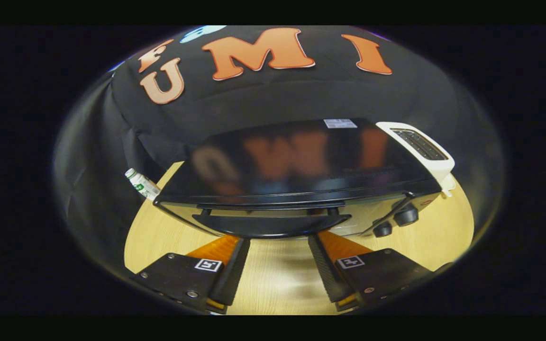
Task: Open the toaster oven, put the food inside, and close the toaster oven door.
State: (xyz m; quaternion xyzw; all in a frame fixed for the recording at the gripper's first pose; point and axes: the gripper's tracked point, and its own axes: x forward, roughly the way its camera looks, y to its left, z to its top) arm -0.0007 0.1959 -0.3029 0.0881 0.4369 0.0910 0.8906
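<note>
Just below oven handle [271,220], jaws apart

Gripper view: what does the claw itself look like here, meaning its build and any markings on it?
The claw has two long flat fingers with ribbed inner faces, spread apart. Each finger runs back into a blocky dark housing fastened with small round screws. Each housing carries a square black-and-white tag. No cable or sleeve is visible.

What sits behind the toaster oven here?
Behind the toaster oven, a white toaster and a small bottle show partly; the oven hides the rest. The open tool is near the door handle.
</note>
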